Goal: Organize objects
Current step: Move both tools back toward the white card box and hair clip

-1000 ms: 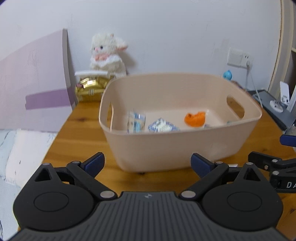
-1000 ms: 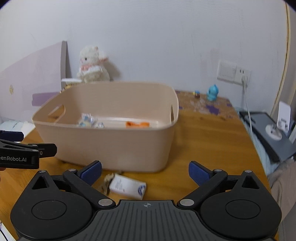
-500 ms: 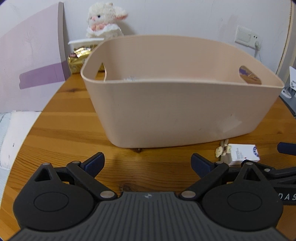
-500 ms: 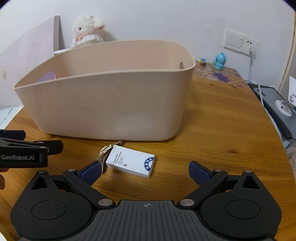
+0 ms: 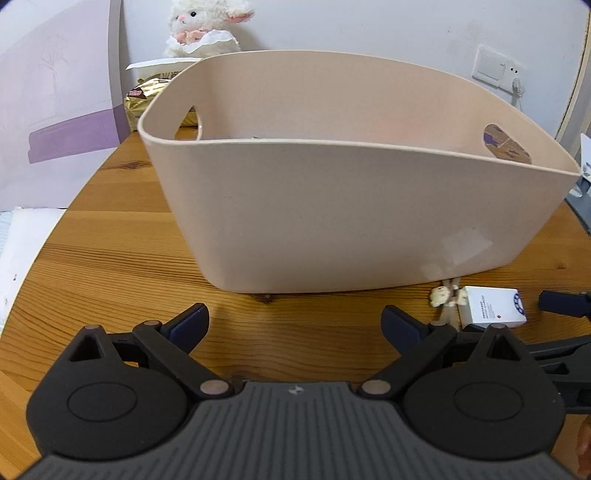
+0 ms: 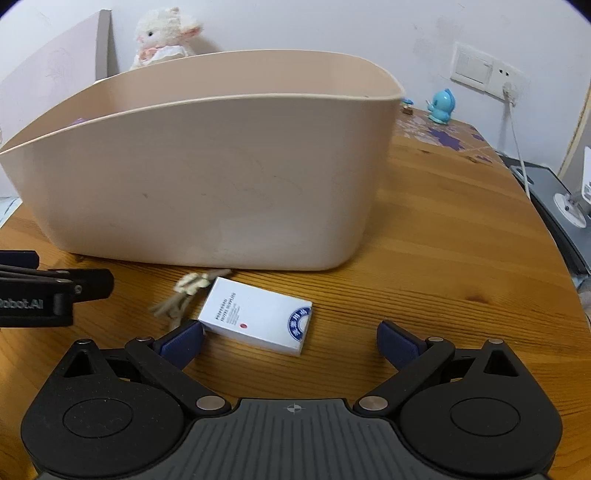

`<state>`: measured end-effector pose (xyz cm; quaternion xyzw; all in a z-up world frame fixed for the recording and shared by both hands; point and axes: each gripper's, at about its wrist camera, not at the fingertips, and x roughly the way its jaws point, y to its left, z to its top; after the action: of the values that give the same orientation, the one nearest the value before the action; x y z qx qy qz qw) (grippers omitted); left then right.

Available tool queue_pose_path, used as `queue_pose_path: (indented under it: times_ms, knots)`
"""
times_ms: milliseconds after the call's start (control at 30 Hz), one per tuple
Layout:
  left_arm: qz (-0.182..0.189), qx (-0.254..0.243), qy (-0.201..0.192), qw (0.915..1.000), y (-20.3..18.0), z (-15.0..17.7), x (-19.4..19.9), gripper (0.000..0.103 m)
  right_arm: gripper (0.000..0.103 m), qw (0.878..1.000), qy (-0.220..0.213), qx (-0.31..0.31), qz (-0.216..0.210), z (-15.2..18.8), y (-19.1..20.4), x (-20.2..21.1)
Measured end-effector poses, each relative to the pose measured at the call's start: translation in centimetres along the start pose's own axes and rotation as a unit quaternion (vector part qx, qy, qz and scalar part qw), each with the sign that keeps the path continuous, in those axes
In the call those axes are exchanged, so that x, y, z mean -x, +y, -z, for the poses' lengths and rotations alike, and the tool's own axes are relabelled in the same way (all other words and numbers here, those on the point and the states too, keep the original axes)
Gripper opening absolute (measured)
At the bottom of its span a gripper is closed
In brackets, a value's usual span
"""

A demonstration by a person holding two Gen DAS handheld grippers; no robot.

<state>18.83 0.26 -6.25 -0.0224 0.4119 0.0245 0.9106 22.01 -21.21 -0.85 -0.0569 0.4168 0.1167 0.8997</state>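
Note:
A beige plastic basket (image 5: 362,221) with handle cut-outs stands on the wooden table (image 5: 110,266); it also shows in the right wrist view (image 6: 207,173). Its contents are hidden by the near wall. A small white box (image 6: 256,315) with a blue round emblem lies on the table just in front of the basket, also in the left wrist view (image 5: 493,306). A small beige knotted trinket (image 6: 184,291) lies at its left. My right gripper (image 6: 290,338) is open, low over the table, the box just ahead between its fingers. My left gripper (image 5: 295,321) is open and empty, facing the basket wall.
A white plush lamb (image 5: 203,33) and a gold packet (image 5: 147,99) sit behind the basket. A blue figurine (image 6: 441,107) stands at the far right near a wall socket (image 6: 484,70) with a cable. A dark device (image 6: 554,206) lies off the right edge.
Both grippers have dropped lower and moved forward to the table. The basket's inside has gone out of sight. The white box now lies close between the right gripper's fingers.

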Motion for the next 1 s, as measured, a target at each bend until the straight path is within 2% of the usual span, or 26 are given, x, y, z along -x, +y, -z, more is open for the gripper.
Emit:
queue_pose_path:
  times_ms: [167, 300, 400, 533, 833, 1000]
  knots:
    - [0.025, -0.005, -0.002, 0.9997, -1.6, -0.4, 0.6, 0.1, 0.102, 1.0, -0.006, -0.003, 0.015, 0.5, -1.0, 0.6]
    - [0.032, -0.021, -0.005, 0.9993, -3.1, -0.6, 0.8, 0.1, 0.102, 1.0, -0.01, -0.012, -0.005, 0.6, -1.8, 1.0]
    - [0.028, -0.022, -0.006, 0.9994, -3.6, -0.7, 0.7, 0.1, 0.102, 1.0, -0.019, 0.006, -0.013, 0.3, -1.9, 1.1]
    - [0.034, -0.022, 0.004, 0.9992, -3.8, -0.9, 0.3, 0.1, 0.102, 0.999, -0.019, 0.031, -0.011, -0.2, -1.6, 0.7]
    - [0.045, -0.031, 0.035, 0.9979, -5.1, -0.6, -1.6, 0.099, 0.102, 1.0, -0.01, 0.014, -0.014, 0.7, -2.6, 0.6]
    - [0.008, -0.034, 0.024, 0.9991, -5.2, -0.4, -2.5, 0.099, 0.102, 1.0, -0.01, 0.013, -0.015, 0.7, -2.8, 0.5]
